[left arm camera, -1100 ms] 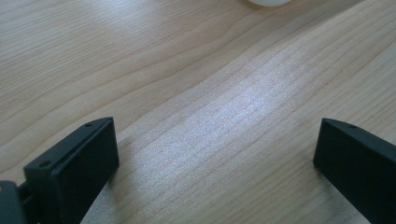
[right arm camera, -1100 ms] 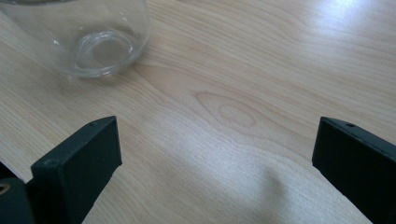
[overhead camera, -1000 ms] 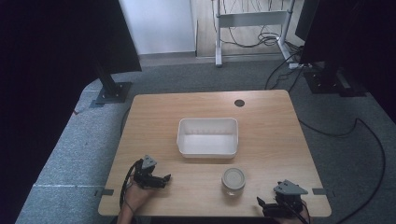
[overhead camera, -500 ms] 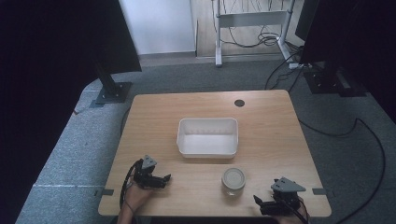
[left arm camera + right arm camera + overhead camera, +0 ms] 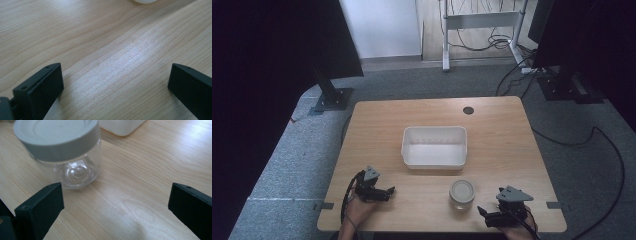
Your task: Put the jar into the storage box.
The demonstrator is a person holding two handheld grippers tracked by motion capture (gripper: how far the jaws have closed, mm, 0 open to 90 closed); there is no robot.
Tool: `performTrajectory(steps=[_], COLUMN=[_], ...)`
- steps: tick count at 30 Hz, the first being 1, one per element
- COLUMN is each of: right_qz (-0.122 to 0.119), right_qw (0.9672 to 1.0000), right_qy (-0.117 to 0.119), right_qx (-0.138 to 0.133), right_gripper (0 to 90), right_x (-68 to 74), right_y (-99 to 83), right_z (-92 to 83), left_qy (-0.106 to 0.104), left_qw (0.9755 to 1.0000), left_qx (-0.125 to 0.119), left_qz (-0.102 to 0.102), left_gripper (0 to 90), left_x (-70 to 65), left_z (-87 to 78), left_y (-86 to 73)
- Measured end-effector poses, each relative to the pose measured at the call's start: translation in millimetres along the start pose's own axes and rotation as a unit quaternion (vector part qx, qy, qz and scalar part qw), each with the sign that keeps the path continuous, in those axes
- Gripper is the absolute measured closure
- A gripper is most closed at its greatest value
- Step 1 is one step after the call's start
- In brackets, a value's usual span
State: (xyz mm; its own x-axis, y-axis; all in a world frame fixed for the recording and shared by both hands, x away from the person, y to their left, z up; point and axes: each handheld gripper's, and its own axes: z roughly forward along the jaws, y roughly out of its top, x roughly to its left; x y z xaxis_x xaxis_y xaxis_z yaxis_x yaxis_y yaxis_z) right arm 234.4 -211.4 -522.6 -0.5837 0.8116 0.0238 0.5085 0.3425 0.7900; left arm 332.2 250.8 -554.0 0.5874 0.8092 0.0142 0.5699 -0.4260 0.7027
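Low in the high view, toward the right of the frame, the right gripper [image 5: 486,214] rests on the wooden table [image 5: 502,135] with its jaws spread wide and nothing between them. Just up and left of it in that frame stands a clear glass jar [image 5: 461,193] with a grey screw lid [image 5: 461,190], upright and apparently empty (the bare glass bottom shows through the wall in the right gripper view). In the right gripper view the jar [image 5: 67,152] sits in the upper left of the frame, above the left-hand jaw and outside the gap between the two, near that jaw but not touching it as far as the frame shows. At the top centre of that view shows a corner of the white plastic tub [image 5: 122,126].

In the high view the tub [image 5: 434,146] sits at the centre of the frame, open and empty, just above the jar and apart from it. At the lower left of the frame the left gripper [image 5: 388,192] lies on the table, held by a hand [image 5: 357,211]; its own view shows the jaws released, wide apart over bare wood grain.
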Motion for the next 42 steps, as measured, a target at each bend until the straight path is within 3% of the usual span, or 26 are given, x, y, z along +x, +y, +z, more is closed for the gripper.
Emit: performTrajectory(steps=[23, 42], right_qz=[-0.017, -0.025], right_qw=[0.9986, 0.9980], right_qy=[0.049, 0.058], right_qx=[-0.011, -0.005], right_gripper=[0.0, 0.0], right_x=[21.2, 34.1], right_y=[14.3, 23.4], right_z=[22.5, 43.0], left_qy=[0.001, 0.008], left_qw=[1.0000, 0.9999], left_qx=[0.000, -0.001], left_qz=[-0.001, -0.007], left_gripper=[0.0, 0.0], left_x=[0.2, 0.3], left_z=[0.0, 0.1], left_y=[0.0, 0.1])
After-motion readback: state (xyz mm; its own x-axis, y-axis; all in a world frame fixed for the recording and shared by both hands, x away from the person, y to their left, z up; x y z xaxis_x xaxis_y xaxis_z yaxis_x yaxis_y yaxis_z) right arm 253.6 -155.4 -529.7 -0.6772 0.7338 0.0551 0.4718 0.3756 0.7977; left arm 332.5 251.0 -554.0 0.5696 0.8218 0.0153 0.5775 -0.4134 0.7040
